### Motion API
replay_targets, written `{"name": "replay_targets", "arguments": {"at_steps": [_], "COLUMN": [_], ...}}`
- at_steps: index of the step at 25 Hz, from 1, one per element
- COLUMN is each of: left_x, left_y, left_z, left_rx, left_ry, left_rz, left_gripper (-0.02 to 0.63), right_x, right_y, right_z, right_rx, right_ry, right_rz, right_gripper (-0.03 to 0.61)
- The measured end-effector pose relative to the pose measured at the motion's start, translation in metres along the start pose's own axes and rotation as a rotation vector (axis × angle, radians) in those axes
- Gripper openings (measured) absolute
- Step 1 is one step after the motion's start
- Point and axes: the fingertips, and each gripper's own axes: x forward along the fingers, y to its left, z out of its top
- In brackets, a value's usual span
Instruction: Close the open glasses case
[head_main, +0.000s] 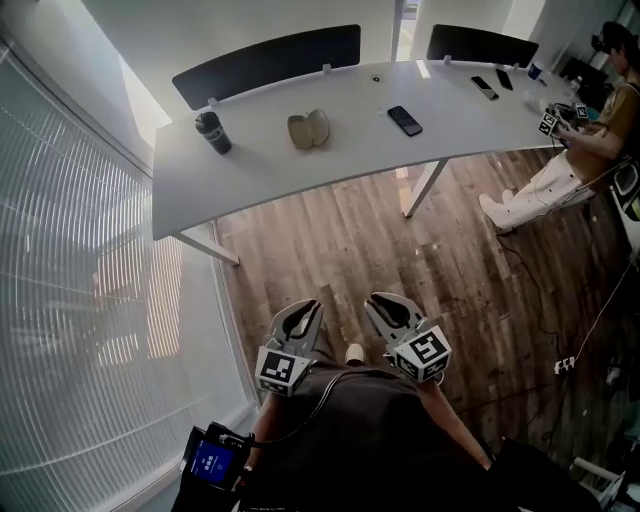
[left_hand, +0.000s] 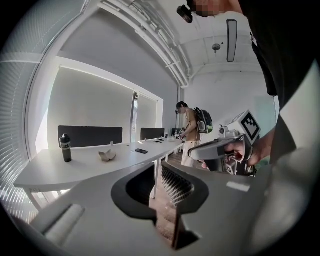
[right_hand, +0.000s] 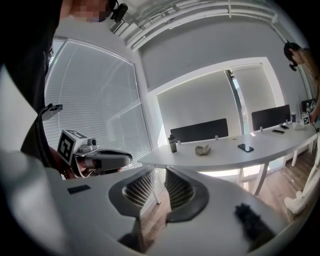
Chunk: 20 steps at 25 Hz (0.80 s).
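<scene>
Both tools are held low and close to the person's body, side by side. The left gripper (left_hand: 158, 163) has its jaws pressed tip to tip with nothing between them, and the right gripper (right_hand: 164, 167) is clenched in the same way, also empty.

The small beige clamshell glasses case (head_main: 309, 129) lies well ahead of both grippers, across a stretch of wooden floor (head_main: 400, 250), on the long curved white table (head_main: 260, 175). Its two halves stand spread apart, so it is plainly open. From the grippers, a dark cylindrical bottle (head_main: 213, 132) stands to the left of the case and a flat black phone (head_main: 404, 120) lies to its right.

In my judgement nothing of the task is done. The whole of it remains: to come up to the table, open the jaws, and fold one half of the case down onto the other.
</scene>
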Motion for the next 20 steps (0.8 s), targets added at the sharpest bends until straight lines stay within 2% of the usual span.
{"name": "replay_targets", "arguments": {"at_steps": [4, 11, 15, 20], "left_x": [0.028, 0.07, 0.096, 0.121], "left_y": [0.018, 0.073, 0.111, 0.172], "left_z": [0.008, 0.016, 0.025, 0.024], "left_rx": [-0.018, -0.045, -0.055, -0.069], "left_ry": [-0.005, -0.011, -0.02, -0.003], "left_rz": [-0.028, -0.066, -0.093, -0.138], "left_gripper": [0.047, 0.051, 0.051, 0.051], "right_x": [0.009, 0.064, 0.102, 0.162], "right_y": [-0.025, -0.058, -0.073, -0.09], "right_z": [0.006, 0.029, 0.049, 0.054], "right_rx": [0.003, -0.004, -0.022, -0.017], "right_ry": [0.008, 0.027, 0.027, 0.067], "right_rz": [-0.038, -0.067, -0.074, -0.106], "right_gripper": [0.061, 0.061, 0.061, 0.061]}}
